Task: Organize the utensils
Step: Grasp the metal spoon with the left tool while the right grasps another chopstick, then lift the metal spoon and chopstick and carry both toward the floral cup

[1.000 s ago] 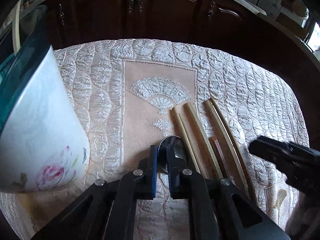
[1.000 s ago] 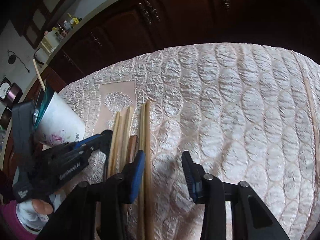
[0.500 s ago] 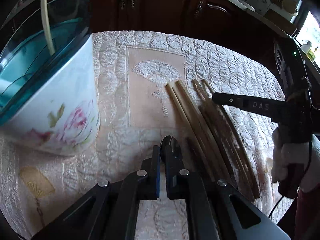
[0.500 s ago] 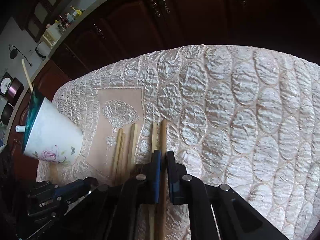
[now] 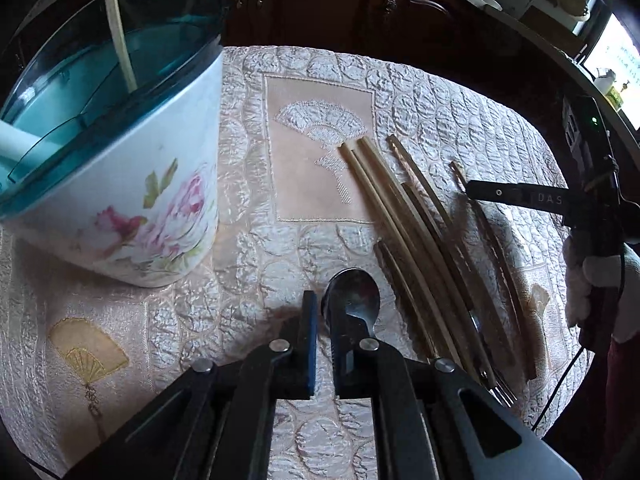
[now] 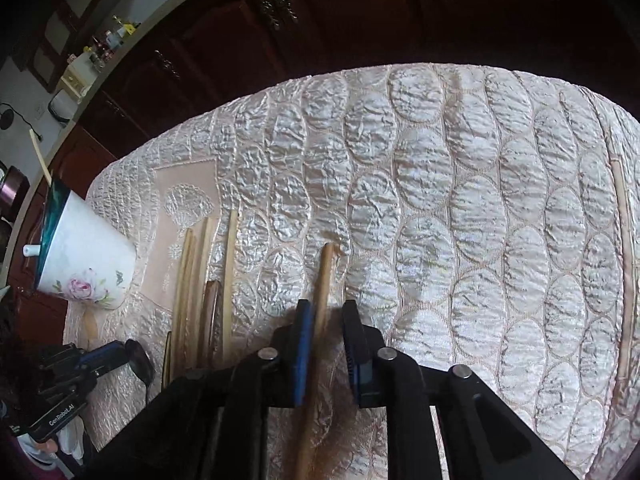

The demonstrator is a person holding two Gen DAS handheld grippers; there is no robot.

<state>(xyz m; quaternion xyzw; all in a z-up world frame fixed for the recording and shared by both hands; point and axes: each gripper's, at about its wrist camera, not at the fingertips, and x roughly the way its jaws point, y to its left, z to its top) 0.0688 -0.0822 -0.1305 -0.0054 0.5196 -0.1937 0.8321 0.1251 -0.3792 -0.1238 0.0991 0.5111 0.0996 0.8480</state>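
One spoon [image 5: 352,292] clenched in left gripper [image 5: 320,305] jaws; right gripper [image 6: 327,314] jaws just opening, chopstick [image 6: 326,268] loose between

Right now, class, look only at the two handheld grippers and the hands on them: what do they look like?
The left gripper and right gripper are both black, with flat blue pads and silver pivot pins. White lettering marks the bodies. A thin black cable hangs from the right one. The hand holding it wears a white glove.

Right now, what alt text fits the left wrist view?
A black claw grips a metal spoon above a quilted cream tablecloth. Left stands a floral holder; right lie wooden chopsticks.
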